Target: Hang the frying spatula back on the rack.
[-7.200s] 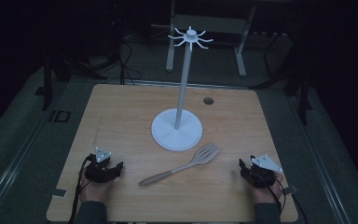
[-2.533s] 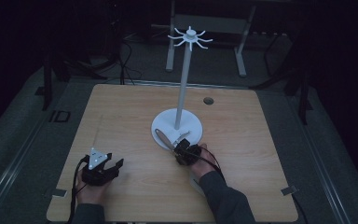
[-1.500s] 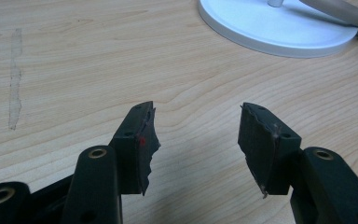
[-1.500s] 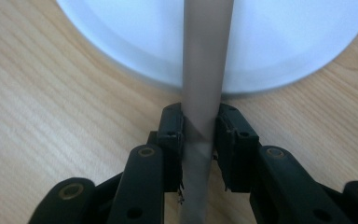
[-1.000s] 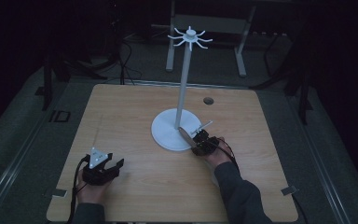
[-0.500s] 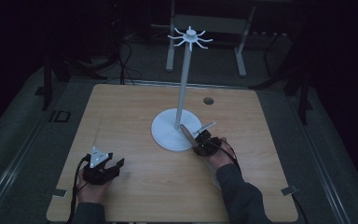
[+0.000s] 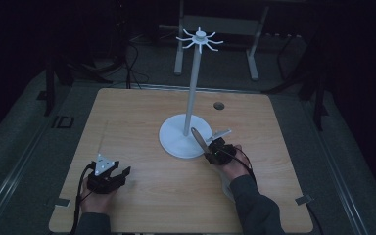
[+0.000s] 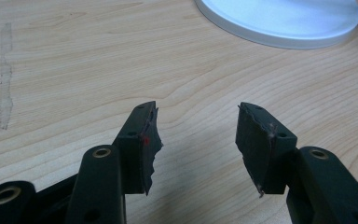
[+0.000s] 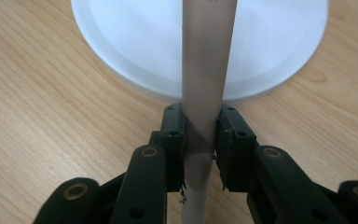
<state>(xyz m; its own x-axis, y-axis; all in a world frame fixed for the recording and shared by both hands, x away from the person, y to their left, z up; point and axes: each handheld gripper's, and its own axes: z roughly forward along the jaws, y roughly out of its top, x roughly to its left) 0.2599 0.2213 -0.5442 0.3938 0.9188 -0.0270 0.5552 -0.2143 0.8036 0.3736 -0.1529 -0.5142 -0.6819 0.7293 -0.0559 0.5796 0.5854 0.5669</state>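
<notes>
Right gripper (image 9: 199, 140) clamped on spatula handle (image 9: 205, 70), held up just over the white hook stand's base (image 7: 183, 139). Left gripper (image 8: 196, 135) open, empty, resting on bench (image 7: 142, 112). Keep the squeeze firm, raise it along the pole, aim the handle's end at a hook (image 7: 199, 39) without knocking the stand.

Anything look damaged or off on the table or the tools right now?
The black pads on the left gripper are torn and ragged along their edges. Otherwise fine: the right gripper clamps the spatula handle squarely, and the white stand sits upright.
</notes>
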